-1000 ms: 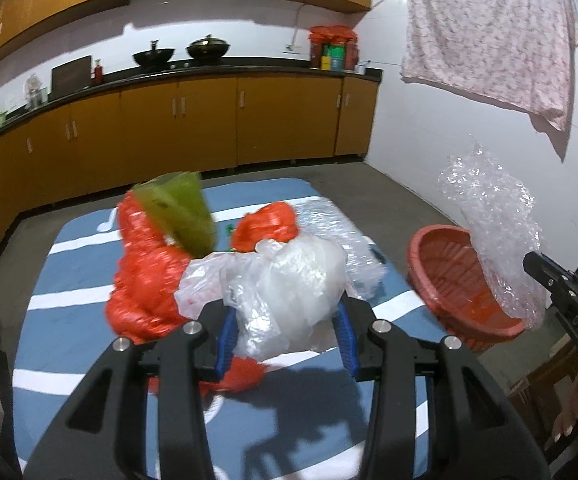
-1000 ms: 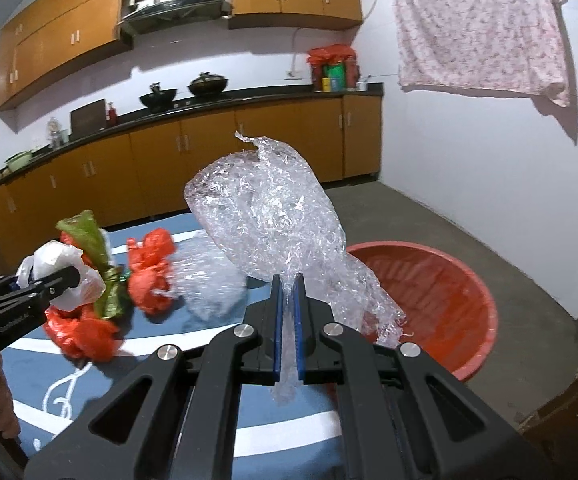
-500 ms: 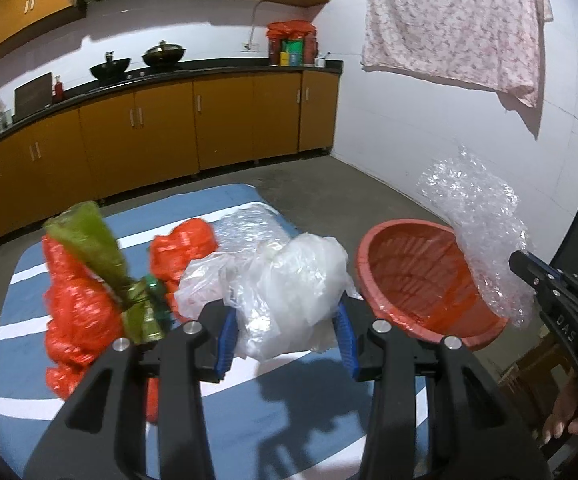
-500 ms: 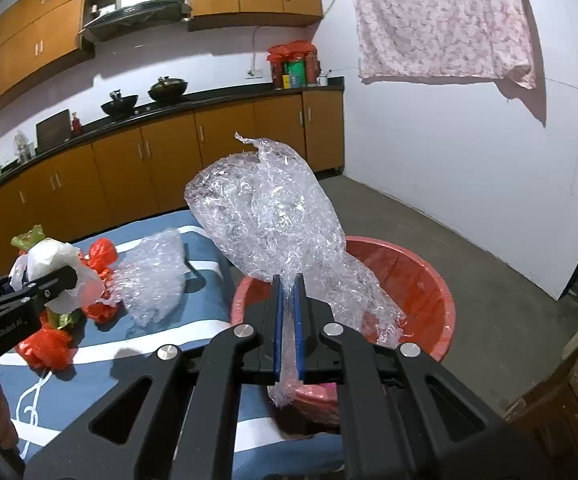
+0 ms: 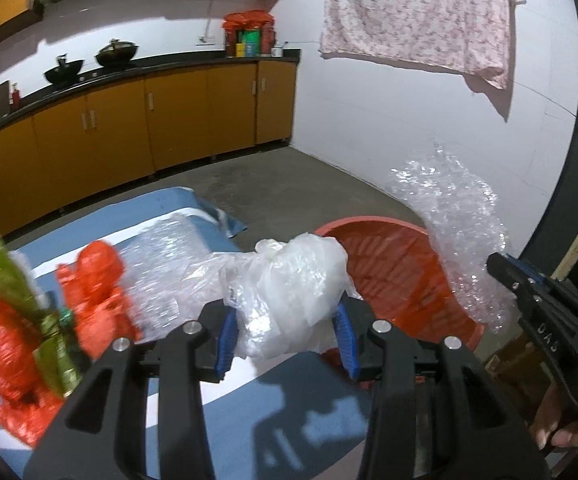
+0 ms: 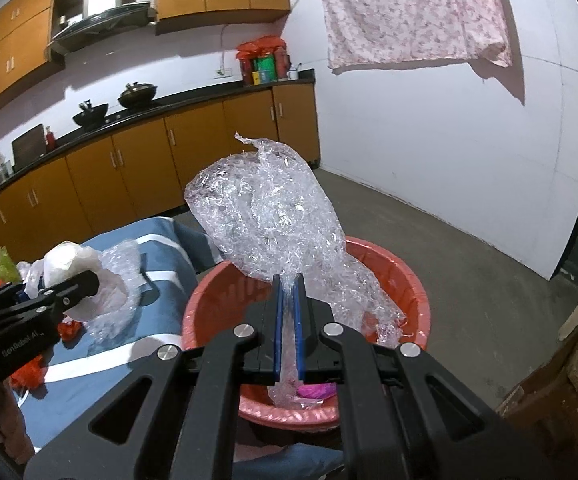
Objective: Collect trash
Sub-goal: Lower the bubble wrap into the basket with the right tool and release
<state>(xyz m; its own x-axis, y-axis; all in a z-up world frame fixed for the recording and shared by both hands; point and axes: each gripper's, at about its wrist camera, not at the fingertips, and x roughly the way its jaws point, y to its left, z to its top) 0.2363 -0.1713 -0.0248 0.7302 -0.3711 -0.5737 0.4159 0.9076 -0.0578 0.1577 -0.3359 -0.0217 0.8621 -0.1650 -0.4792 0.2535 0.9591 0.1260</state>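
The right gripper (image 6: pixel 287 312) pinches crinkled clear plastic wrap (image 6: pixel 269 216) at frame centre, above the red basin (image 6: pixel 409 280) (something pink lies inside). The left gripper (image 5: pixel 285 334) clamps a white plastic bag (image 5: pixel 289 280) at centre, the basin behind it to the right.

Orange-brown base cabinets (image 5: pixel 177 120) are seen along the back wall at the upper left, topped by a black counter (image 6: pixel 193 98) on which two dark woks (image 5: pixel 115 50) are set. A pink floral cloth (image 6: pixel 413 12) is hung at the upper right. Grey floor (image 6: pixel 469 248) is shown at mid-right.
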